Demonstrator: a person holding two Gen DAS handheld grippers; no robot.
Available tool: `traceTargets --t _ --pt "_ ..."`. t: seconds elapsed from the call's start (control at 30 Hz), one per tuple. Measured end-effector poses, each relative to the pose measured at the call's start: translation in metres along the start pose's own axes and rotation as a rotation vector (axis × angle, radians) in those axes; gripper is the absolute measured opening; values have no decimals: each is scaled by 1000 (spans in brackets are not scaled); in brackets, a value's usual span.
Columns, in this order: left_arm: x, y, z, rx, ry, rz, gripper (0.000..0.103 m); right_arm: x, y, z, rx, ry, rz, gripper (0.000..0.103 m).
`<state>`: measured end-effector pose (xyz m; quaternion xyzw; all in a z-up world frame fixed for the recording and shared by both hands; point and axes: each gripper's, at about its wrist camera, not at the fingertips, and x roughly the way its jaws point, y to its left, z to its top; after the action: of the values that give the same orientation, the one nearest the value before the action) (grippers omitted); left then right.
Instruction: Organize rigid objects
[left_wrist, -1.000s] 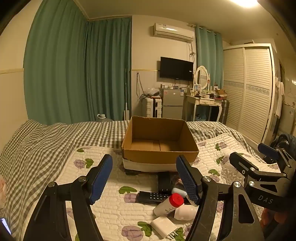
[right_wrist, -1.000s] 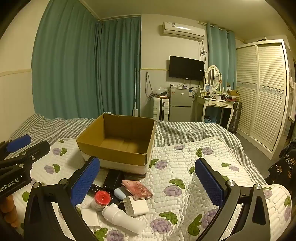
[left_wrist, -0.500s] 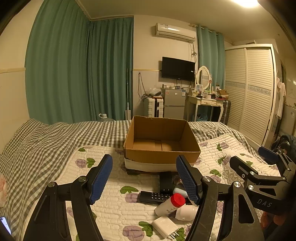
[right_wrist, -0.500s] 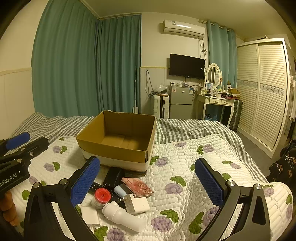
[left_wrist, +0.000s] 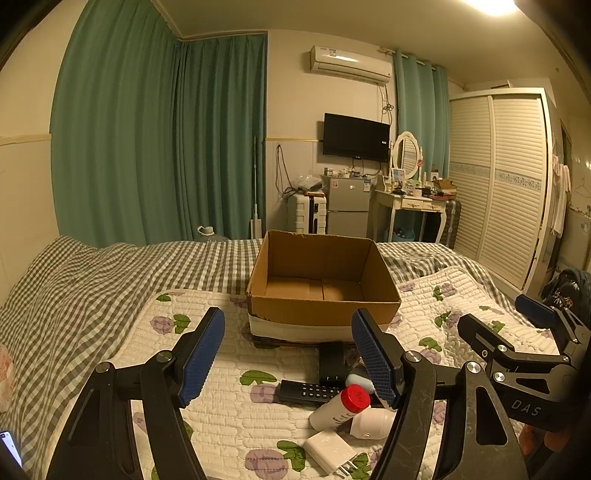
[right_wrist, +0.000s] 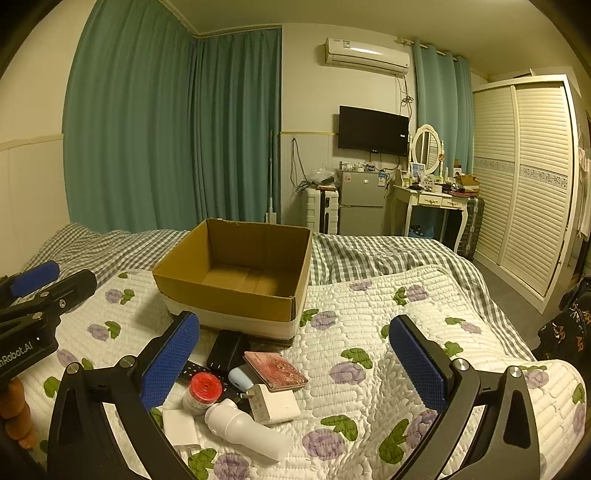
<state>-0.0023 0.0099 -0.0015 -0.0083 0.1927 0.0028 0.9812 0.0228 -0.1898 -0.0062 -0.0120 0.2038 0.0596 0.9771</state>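
Left wrist view: your left gripper (left_wrist: 288, 354) hangs above the quilt (left_wrist: 229, 406) with its blue pads spread wide and nothing between them. Straight ahead, the cardboard box (left_wrist: 323, 308) sits open-topped on the bed, its floor bare. Just in front of the box lies the cluster you are to sort: a black adapter (left_wrist: 331, 363) nearest the box, a black remote (left_wrist: 308, 392) lying flat below it, a red-capped bottle (left_wrist: 340, 406) on its side, a white bottle (left_wrist: 373, 424) touching it, and a white charger (left_wrist: 328, 450) with its prongs toward you. The right pad of this gripper overlaps part of the cluster in frame; you cannot tell whether it touches anything. Your right gripper (left_wrist: 532, 317) shows at the right edge, off to the side of the pile.

Right wrist view: your right gripper (right_wrist: 295, 354) is also opened fully, holding nothing, above the quilt (right_wrist: 369, 302). The box (right_wrist: 236, 295) stands ahead and left, empty. The pile lies at lower left: adapter (right_wrist: 225, 350), a pink patterned case (right_wrist: 275, 371), a pale blue object (right_wrist: 240, 378), the red-capped bottle (right_wrist: 203, 393) cap toward you, a second white plug (right_wrist: 273, 404), the white bottle (right_wrist: 243, 430), and the charger (right_wrist: 181, 428). The remote (right_wrist: 194, 369) is mostly hidden behind the left pad. Your left gripper (right_wrist: 37, 280) enters at the left edge.
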Motion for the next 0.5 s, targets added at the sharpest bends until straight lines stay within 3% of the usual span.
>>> traceTargets --t 0.5 --pt "0 -1 1 1 -1 2 74 1 1 -3 0 5 3 103"
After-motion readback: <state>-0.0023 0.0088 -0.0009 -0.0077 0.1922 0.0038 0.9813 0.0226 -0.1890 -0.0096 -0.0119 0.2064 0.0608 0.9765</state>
